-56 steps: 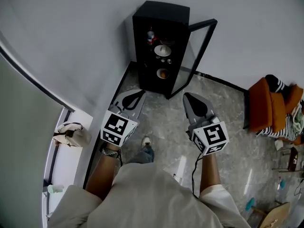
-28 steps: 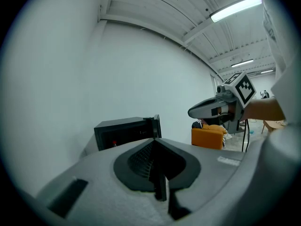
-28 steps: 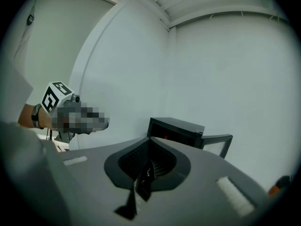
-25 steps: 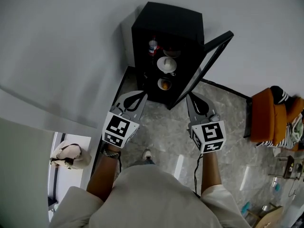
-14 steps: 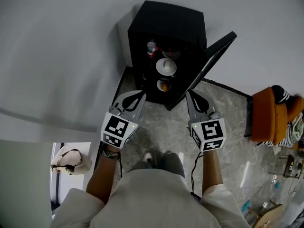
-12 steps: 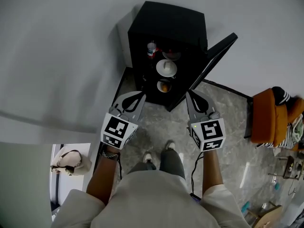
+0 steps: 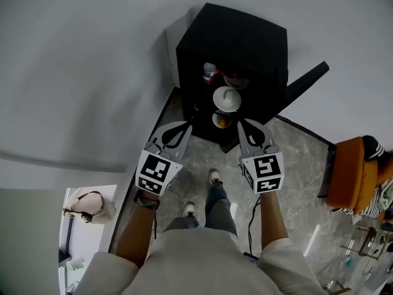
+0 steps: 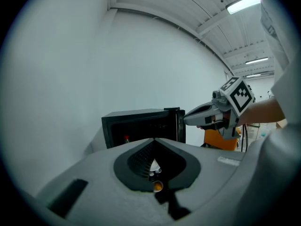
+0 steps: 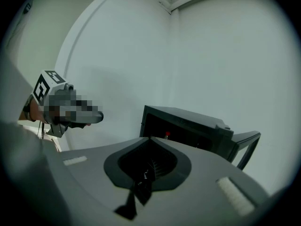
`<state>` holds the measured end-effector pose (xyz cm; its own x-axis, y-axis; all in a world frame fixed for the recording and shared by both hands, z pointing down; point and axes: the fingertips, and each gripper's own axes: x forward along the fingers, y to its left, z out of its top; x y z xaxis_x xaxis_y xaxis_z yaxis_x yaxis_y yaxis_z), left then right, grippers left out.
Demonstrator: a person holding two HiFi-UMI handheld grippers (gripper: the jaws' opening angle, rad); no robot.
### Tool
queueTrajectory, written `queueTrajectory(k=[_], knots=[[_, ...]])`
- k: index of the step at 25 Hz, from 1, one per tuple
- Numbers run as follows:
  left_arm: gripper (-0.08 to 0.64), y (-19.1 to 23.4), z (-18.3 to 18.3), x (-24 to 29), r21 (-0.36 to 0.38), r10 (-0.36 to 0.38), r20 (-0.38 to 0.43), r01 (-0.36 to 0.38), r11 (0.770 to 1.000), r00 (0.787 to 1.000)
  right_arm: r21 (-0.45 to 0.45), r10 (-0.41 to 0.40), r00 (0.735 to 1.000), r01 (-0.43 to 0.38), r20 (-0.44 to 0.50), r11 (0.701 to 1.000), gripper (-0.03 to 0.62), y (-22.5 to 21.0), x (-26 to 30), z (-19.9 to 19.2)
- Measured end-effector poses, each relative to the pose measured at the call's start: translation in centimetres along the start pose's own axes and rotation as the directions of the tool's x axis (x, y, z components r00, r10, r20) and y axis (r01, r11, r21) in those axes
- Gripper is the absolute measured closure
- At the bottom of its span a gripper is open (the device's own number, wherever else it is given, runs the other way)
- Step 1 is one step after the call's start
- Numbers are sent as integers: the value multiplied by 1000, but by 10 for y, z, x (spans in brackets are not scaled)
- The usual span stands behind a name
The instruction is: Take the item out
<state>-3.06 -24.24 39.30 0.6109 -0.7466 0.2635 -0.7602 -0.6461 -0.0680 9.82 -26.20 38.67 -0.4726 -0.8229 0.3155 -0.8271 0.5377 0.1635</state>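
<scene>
Now left gripper [image 7: 187, 126], right gripper [image 7: 241, 123] pressed together, empty; boxy matte-black cabinet [image 7: 245, 35], door [image 7: 305, 80] open.

A black cabinet [image 7: 245, 35], door [image 7: 307, 82] open, stands on grey marbled floor [image 7: 295, 158]; inside it sit a red-capped bottle [image 7: 209, 73], a white lidded dish [image 7: 227, 98] and a small bowl [image 7: 221, 120] holding something orange.

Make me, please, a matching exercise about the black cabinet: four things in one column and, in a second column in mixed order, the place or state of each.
Things:
1. red-capped bottle
2. white dish
3. orange thing
4. cabinet door

Places or states:
A. lowest shelf
B. swung open
C. top shelf
D. middle shelf

Pairs: 1-C, 2-D, 3-A, 4-B
</scene>
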Motion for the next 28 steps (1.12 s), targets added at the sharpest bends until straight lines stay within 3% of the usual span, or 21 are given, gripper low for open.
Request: queueTrajectory(k=[17,28], knots=[[563,20,-39,38,-54,73,-75,-78,996,994,2,108,984,-108,-140,994,503,-19,114,-83],[563,26,-78,44,-85,89,-137,-101,991,987,8,92,968,-93,-235,996,459,-31,169,-149]])
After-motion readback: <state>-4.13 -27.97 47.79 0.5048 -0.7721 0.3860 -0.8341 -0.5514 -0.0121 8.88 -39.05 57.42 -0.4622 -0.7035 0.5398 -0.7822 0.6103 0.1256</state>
